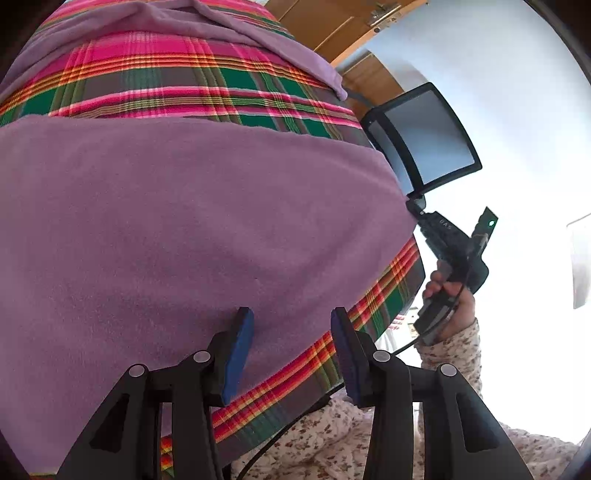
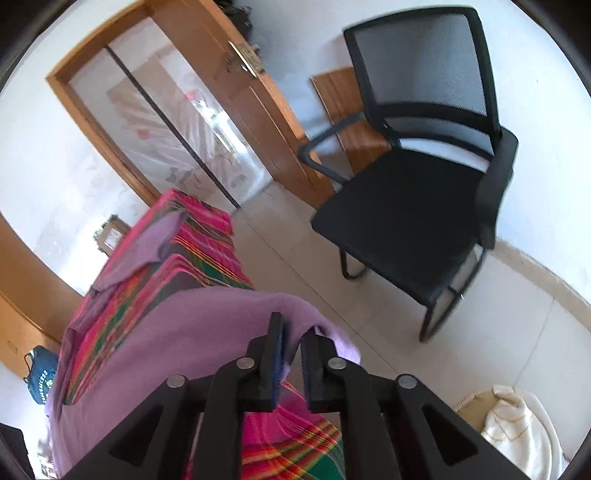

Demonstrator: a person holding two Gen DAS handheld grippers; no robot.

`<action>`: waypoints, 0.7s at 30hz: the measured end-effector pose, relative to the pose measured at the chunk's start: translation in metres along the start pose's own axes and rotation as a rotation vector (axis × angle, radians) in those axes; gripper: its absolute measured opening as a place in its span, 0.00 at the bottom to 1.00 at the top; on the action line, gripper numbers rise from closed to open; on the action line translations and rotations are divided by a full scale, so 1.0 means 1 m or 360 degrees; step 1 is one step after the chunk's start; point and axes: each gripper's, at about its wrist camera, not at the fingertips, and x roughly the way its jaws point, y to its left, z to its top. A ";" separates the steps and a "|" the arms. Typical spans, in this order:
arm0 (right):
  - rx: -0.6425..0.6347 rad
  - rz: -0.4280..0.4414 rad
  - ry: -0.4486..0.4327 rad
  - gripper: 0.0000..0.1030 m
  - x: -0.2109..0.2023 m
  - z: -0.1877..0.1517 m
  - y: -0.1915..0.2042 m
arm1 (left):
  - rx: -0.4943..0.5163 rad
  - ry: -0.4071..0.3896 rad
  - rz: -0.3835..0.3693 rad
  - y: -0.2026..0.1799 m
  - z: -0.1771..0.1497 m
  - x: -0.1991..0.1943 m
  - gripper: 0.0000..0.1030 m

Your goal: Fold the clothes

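A purple fleece garment (image 1: 184,229) lies spread over a table covered with a pink, green and red plaid cloth (image 1: 177,85). Another purple part (image 1: 192,26) lies at the far end. My left gripper (image 1: 291,314) is open just above the garment's near edge, with nothing pinched between its blue pads. My right gripper (image 2: 293,325) is at the garment's right corner (image 2: 332,332). Its jaws stand narrowly apart with the raised purple edge in the gap, and the pads do not clamp it. From the left wrist view, the right gripper (image 1: 415,205) meets that same corner.
A black mesh chair (image 2: 406,206) stands on the tiled floor right of the table. Behind it are a wooden door (image 2: 258,122) and a glass-panelled frame. A cream bundle (image 2: 517,417) lies on the floor. A hand in a floral sleeve (image 1: 454,343) holds the right gripper.
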 end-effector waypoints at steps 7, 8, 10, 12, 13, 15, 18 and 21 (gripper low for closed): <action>-0.0028 -0.0134 -0.0040 0.11 -0.013 0.002 0.004 | 0.0028 0.0007 -0.0018 -0.004 -0.004 0.001 0.44; -0.0032 -0.0160 -0.0050 0.11 -0.016 0.003 0.004 | 0.0028 0.0014 -0.0021 -0.004 -0.003 0.004 0.44; -0.0041 -0.0231 -0.0082 0.11 -0.023 0.006 0.004 | 0.0029 0.0014 -0.0034 -0.004 -0.003 0.005 0.44; -0.0035 -0.0295 -0.0108 0.11 -0.030 0.009 0.001 | 0.0026 0.0010 -0.0048 -0.003 -0.005 0.003 0.44; -0.0028 -0.0323 -0.0119 0.11 -0.032 0.011 0.000 | 0.0026 0.0005 -0.0052 -0.003 -0.005 0.002 0.44; -0.0028 -0.0326 -0.0125 0.12 -0.036 0.012 0.001 | 0.0022 -0.0009 -0.0060 -0.003 -0.006 -0.001 0.44; -0.0046 -0.0263 -0.0123 0.14 -0.040 0.011 0.008 | 0.0006 -0.0034 -0.0073 -0.001 -0.006 -0.008 0.44; -0.0177 0.0006 -0.0082 0.14 -0.041 0.002 0.039 | -0.0013 -0.0062 -0.0074 0.003 -0.007 -0.016 0.44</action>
